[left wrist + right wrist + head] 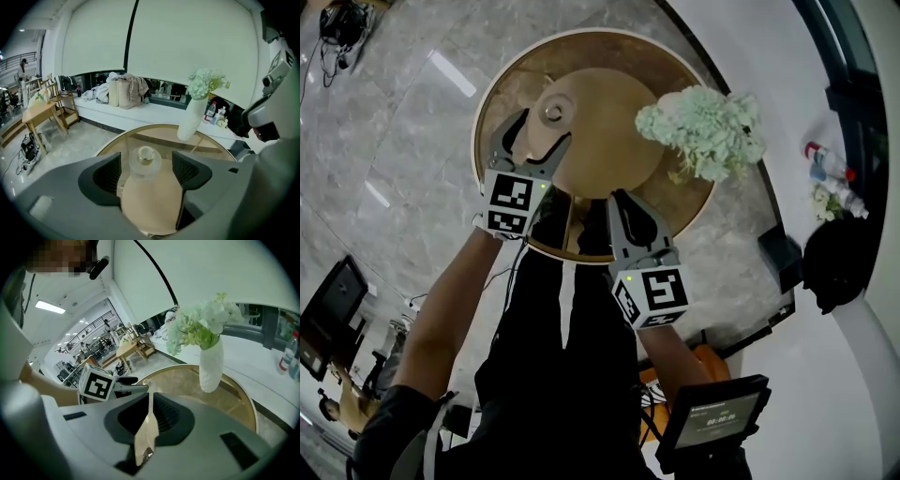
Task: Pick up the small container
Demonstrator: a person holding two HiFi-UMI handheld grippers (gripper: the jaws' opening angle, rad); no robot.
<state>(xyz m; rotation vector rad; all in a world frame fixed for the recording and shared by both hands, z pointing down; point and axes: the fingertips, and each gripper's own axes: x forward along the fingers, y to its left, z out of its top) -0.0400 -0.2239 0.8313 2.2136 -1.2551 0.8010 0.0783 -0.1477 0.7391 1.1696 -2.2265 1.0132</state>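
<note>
The small container (553,112), a frosted clear jar with a metal-ringed top, stands on a round beige mat (605,141) on the round glass table (502,89). My left gripper (542,129) is open, with its fingertips on either side of the jar. In the left gripper view the jar (145,158) sits between the two dark pads (107,174) with a gap on each side, and the left gripper (146,176) touches nothing. My right gripper (623,202) hovers over the table's near edge, shut and empty. In its own view the right gripper (150,401) shows only a thin slit between the jaws.
A white vase of pale green flowers (703,127) stands on the table right of the mat, also seen as the vase (192,119) and the vase (211,366). Bottles (830,169) sit on a white ledge beyond. A small screen (717,412) is at my waist.
</note>
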